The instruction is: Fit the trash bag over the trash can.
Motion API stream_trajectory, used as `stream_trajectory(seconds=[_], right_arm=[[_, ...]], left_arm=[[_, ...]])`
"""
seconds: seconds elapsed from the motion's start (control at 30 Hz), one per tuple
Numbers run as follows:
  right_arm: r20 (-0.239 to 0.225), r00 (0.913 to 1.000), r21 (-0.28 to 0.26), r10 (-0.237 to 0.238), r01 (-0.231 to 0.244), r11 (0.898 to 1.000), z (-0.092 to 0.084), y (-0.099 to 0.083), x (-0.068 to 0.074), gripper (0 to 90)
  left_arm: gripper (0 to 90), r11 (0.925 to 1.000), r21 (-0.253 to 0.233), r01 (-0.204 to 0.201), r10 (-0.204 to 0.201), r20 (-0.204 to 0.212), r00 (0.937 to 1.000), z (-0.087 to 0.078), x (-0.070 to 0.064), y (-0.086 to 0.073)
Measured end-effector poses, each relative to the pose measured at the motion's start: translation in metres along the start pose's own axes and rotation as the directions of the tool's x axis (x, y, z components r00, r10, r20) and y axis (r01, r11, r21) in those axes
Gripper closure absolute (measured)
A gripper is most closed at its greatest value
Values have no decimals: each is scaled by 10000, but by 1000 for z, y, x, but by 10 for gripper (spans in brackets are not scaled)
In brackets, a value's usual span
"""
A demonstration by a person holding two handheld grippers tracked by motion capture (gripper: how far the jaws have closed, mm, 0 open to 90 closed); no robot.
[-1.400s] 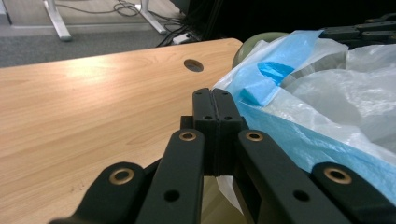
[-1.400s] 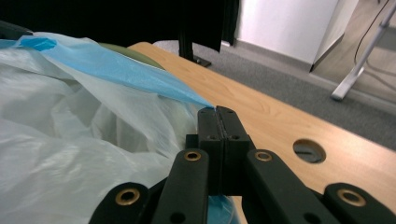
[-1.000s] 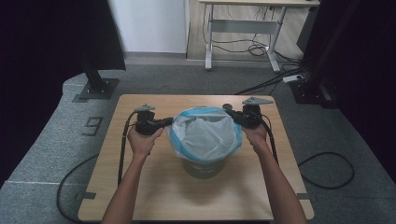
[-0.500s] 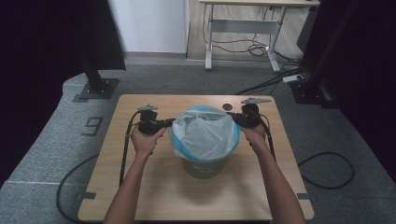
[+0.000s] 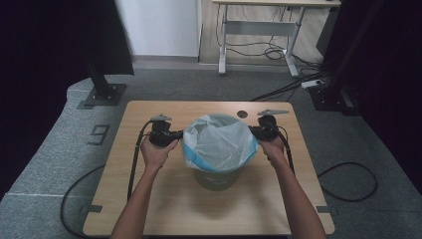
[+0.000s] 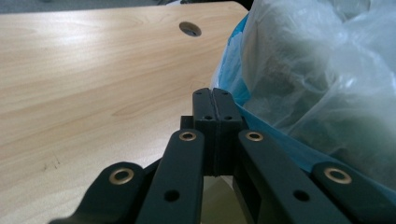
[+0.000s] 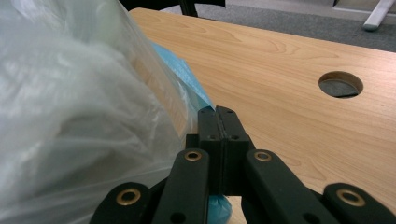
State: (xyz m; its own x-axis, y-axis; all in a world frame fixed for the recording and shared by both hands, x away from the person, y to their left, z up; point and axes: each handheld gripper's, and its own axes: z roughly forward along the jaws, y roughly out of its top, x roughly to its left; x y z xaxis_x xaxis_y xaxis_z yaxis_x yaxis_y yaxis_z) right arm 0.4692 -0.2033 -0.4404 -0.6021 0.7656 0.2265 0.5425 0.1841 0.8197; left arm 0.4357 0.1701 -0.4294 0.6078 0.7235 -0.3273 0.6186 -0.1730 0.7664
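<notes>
Pinching the bag (image 5: 219,144) rim, both closed jaws hide the film they clamp; bin (image 5: 219,178) mostly covered

Bag (image 5: 219,142) hides the bin's (image 5: 217,178) inside.

Bin liner (image 5: 219,142): thin translucent plastic, crinkled, slightly glossy, blue hem. Bin (image 5: 218,178): matt green plastic. Surface (image 5: 174,199): smooth pale wood grain, satin. Fingers (image 6: 205,107): matt black plastic, brass-coloured rivets.
</notes>
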Motion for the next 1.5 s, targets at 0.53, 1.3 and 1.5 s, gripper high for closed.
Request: stream_trajectory(seconds=[0.53, 1.3, 1.5], right_arm=[[-89, 10000, 368, 5, -1, 9993, 7, -30, -4, 884], [784, 9946, -2101, 679, -501, 9764, -83, -40, -8, 583], [-541, 9984, -2403, -179, 44, 9707, -115, -55, 16, 489]], left_arm=[[900, 9994, 223, 265, -270, 202, 9994, 4, 6, -16], [900, 9999, -118, 36, -33, 276, 9996, -5, 3, -21], [900, 9998, -179, 80, -74, 338, 9994, -7, 2, -19]])
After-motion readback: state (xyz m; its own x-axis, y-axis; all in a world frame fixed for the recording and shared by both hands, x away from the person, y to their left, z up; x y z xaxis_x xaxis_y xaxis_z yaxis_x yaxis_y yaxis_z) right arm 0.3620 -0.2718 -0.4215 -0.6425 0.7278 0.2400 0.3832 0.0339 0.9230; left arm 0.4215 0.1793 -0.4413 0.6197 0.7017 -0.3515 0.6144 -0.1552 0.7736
